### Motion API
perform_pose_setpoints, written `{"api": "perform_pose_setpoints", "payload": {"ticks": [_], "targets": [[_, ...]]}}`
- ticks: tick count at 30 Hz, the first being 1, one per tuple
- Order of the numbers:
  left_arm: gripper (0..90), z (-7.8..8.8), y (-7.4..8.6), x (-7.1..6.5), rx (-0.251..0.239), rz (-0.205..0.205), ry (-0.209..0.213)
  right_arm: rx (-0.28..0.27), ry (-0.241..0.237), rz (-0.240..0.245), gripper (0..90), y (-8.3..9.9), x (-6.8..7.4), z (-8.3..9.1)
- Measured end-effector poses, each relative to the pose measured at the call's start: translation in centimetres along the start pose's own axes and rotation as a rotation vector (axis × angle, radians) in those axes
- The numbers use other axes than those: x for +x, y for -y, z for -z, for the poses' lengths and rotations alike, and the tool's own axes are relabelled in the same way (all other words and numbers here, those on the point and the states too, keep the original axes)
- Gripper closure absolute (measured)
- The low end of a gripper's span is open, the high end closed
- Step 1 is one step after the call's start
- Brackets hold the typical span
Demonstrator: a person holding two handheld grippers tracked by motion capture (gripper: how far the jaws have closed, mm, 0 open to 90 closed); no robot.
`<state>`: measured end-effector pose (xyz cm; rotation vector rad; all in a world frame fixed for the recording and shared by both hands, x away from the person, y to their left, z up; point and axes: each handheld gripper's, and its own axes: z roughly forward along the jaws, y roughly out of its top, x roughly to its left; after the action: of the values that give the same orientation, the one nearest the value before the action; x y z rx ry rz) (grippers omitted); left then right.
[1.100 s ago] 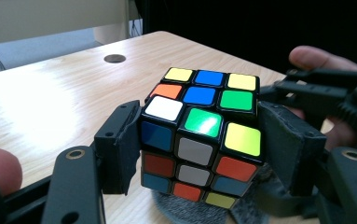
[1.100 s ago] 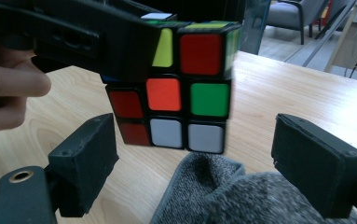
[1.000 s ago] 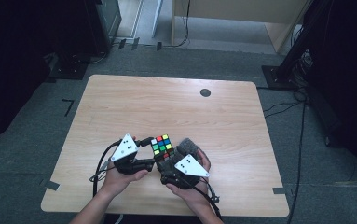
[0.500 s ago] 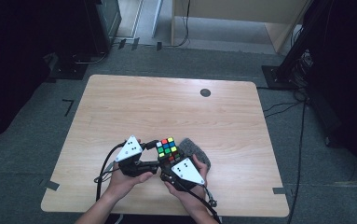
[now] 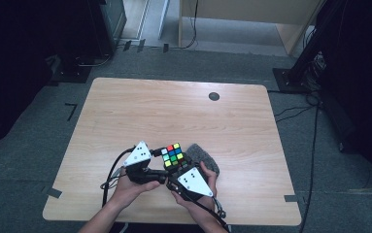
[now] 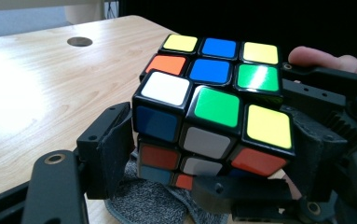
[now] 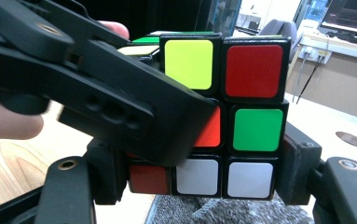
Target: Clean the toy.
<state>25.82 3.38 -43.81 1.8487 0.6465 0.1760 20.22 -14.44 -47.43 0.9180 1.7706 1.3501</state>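
The puzzle cube [image 5: 173, 155] had shifted slightly nearer the person since a second ago, above the grey cloth [image 5: 204, 158] on the table [image 5: 174, 111]. The left gripper [image 5: 160, 167] and right gripper [image 5: 175, 171] both clenched the cube, its top layer twisted.

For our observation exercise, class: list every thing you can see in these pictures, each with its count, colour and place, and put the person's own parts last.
Puzzle cube: one, black with mixed coloured stickers, near the table's front edge, between both grippers, top layer twisted.
Cloth: one, grey, on the table under and right of the cube.
Table: one, light wood, centre of the room.
Round hole cover: one, dark, toward the table's far right.
Tape marks: several, dark, on the grey carpet around the table.
Left hand-held gripper: one, black with grey plate, shut on the cube's upper part.
Right hand-held gripper: one, black with grey plate, shut on the cube's bottom layer.
Hands: two, at the table's front edge.
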Motion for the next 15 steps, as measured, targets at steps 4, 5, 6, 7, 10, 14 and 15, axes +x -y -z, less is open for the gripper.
{"api": "perform_pose_setpoints", "payload": {"ticks": [4,5,6,7,10,14,15], "targets": [[29.9,0.1,0.0,-0.1,-0.003,-0.008,0.004,0.0,0.0,0.011,32.9,0.1,0.2,0.0],[30.2,0.1,0.0,-0.1,-0.007,-0.01,-0.001,0.0,0.0,0.01,32.9,0.1,0.2,0.0],[31.3,0.2,0.0,-0.1,-0.01,-0.015,-0.003,-0.006,-0.003,0.009,33.5,0.1,0.2,0.0],[31.7,0.3,0.0,-0.1,-0.012,-0.02,-0.007,-0.005,-0.005,0.006,33.6,0.1,0.2,0.0],[32.6,0.4,0.1,-0.3,-0.026,-0.041,-0.024,-0.007,-0.023,-0.003,33.5,0.1,0.0,-0.1],[32.9,1.0,-0.1,0.1,-0.058,-0.026,-0.043,0.0,-0.035,0.005,27.4,0.1,-0.1,0.0],[33.0,1.2,-0.1,0.4,-0.067,-0.011,-0.044,0.006,-0.037,0.007,25.2,0.2,-0.1,-0.1]]}}
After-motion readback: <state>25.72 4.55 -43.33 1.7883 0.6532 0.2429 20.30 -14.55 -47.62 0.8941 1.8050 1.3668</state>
